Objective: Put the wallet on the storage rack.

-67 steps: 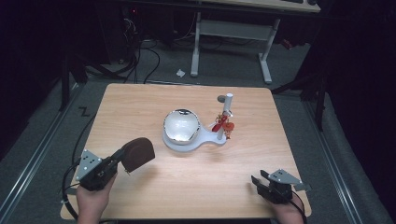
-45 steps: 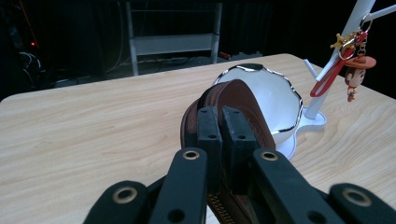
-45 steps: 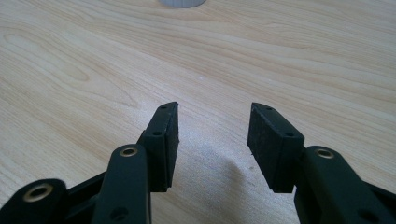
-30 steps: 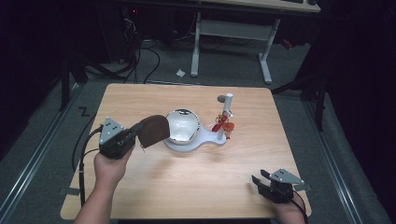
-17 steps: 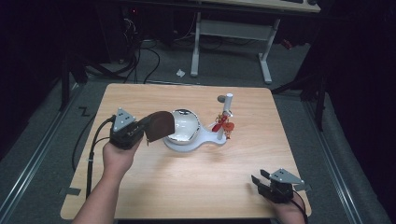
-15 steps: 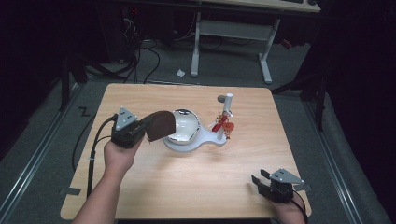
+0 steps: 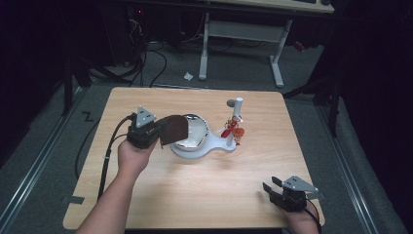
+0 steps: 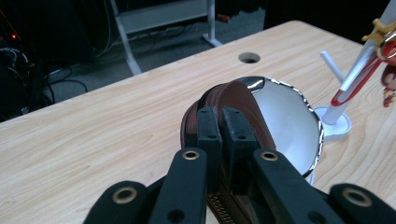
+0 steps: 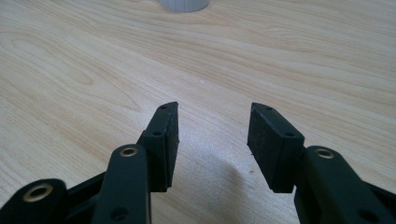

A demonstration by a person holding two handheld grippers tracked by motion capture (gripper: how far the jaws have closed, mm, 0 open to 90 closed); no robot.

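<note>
Care matters here: the left hand-held gripper [image 8: 223,140], clamped on a brown zippered pouch [image 7: 173,129], holds it over the rim of the shiny bowl [image 7: 196,136] on the desk [image 7: 204,195]. Centre it before releasing. The right hand-held gripper [image 9: 212,140] rests apart.

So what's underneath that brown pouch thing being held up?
A shiny round silver bowl on a white stand. The brown zippered leather pouch, clamped in the left gripper, covers the bowl's near side.
</note>
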